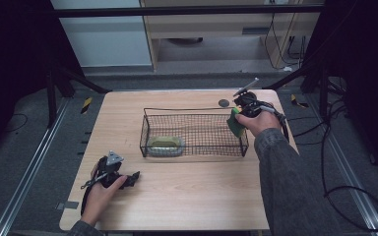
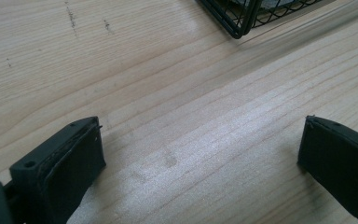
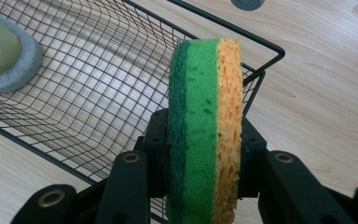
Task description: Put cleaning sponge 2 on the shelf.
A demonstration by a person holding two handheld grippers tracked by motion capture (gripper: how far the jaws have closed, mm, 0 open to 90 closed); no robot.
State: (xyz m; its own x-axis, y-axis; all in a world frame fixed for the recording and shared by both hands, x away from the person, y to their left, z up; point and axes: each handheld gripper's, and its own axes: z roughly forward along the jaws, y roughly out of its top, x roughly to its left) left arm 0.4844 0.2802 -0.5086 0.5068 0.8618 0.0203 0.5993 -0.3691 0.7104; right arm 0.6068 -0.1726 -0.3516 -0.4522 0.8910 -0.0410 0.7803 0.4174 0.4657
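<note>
The green-and-orange sponge stands on edge, pinched between the right gripper jaws at the wire basket right end, apparently poised for dropping in. An oval grey-rimmed pad lies in the basket's near left. The left gripper rests on the bench, jaws apart and empty.
</note>
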